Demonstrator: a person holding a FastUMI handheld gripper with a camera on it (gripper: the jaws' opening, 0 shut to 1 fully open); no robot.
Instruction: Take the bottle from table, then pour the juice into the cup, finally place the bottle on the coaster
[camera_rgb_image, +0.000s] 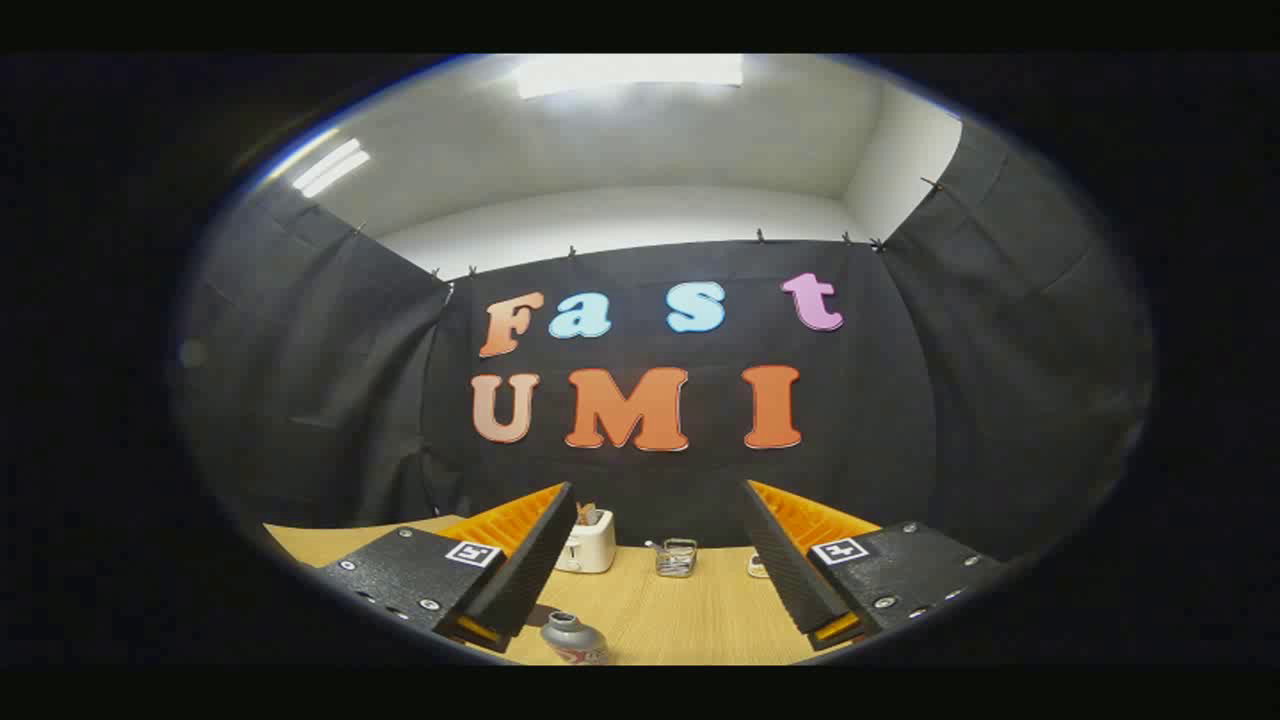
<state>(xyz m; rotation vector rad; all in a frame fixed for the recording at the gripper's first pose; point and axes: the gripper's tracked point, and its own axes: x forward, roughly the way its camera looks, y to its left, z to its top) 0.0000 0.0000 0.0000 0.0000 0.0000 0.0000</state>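
A small bottle (574, 640) with a grey top and a red and white label stands on the wooden table (690, 615), low between my fingers and close to the left one. My gripper (657, 490) is open, held above the table, with nothing between its fingers. A dark flat piece (546, 612), perhaps the coaster, peeks out beside the left finger just behind the bottle. A small white object (757, 567) is half hidden behind the right finger; I cannot tell what it is.
At the back of the table stand a white toaster (588, 541) with bread in it and a small clear glass container (676, 558). Black cloth walls close the booth behind and on both sides.
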